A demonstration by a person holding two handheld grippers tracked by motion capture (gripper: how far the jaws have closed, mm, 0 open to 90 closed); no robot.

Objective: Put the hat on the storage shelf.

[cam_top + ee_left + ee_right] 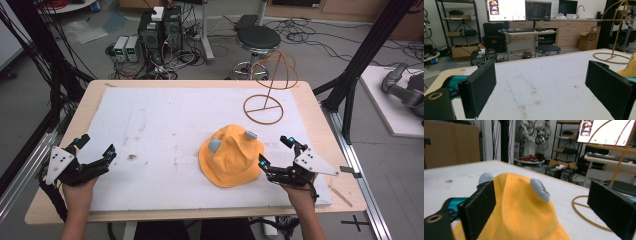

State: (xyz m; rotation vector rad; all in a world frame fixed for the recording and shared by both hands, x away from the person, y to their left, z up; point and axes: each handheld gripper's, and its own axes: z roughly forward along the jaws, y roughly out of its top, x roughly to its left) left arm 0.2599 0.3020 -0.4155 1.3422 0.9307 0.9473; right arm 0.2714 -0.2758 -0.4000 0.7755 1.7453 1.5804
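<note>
A yellow bucket hat (231, 156) with two grey ears lies on the white mat, right of centre; its crown (519, 205) rises between the right gripper's jaws in the right gripper view. A yellow wire hat stand (270, 85) is at the back right of the table, its ring base (584, 215) behind the hat. My right gripper (276, 151) stands open just right of the hat's brim, nothing pinched. My left gripper (96, 146) is open at the table's left edge, over bare mat (541, 85). The hat's edge (630, 68) peeks past its right jaw.
The white mat (160, 130) covers a wooden table (95, 90). Behind the table are a black stool (257, 39), computer boxes (160, 27) and loose cables on the floor. Black frame posts (365, 55) flank the table.
</note>
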